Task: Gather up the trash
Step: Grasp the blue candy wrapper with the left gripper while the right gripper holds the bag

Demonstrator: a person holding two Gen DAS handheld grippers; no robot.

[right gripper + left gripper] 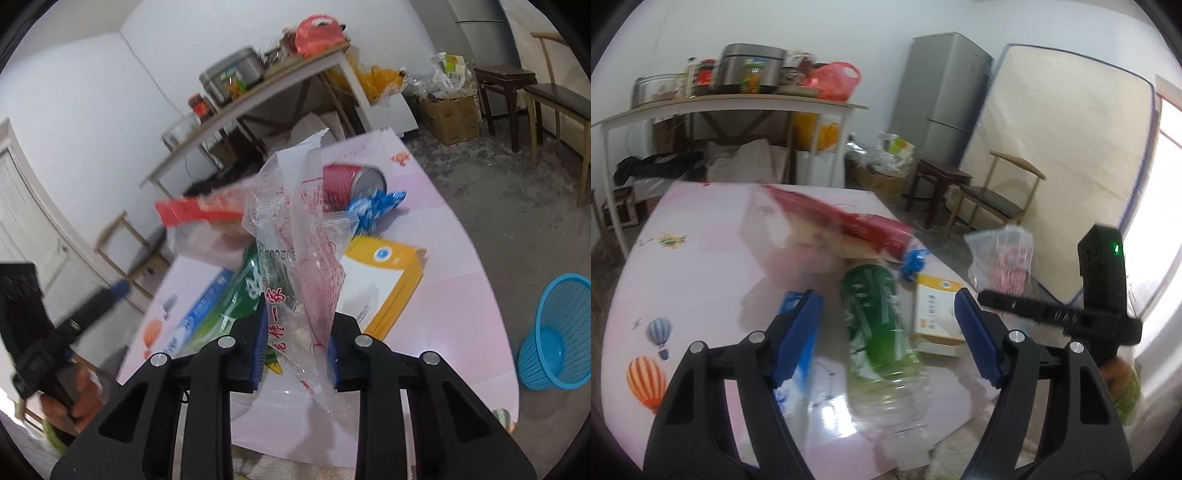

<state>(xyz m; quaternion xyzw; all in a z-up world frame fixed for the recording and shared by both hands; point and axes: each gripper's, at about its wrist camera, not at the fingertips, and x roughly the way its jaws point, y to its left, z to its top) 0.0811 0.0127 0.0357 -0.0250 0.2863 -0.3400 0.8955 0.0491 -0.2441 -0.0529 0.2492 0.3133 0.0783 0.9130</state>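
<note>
My right gripper (295, 325) is shut on a clear plastic wrapper with red print (299, 258) and holds it above the pink table (443, 332). The wrapper also shows at the right of the left wrist view (1004, 258). My left gripper (888, 310) is open, its fingers either side of a green-labelled plastic bottle (875, 325) lying on the table. Near it lie a yellow and white box (936, 314), a blue and white box (798, 354), a crumpled blue wrapper (914, 260), a red and clear bag (842, 225) and a red can (351, 182).
A blue plastic basket (557, 332) stands on the floor right of the table. Behind are a white shelf table (738, 103) with pots and jars, a fridge (942, 96), a mattress (1052, 140), a wooden chair (997, 195) and a stool (942, 177).
</note>
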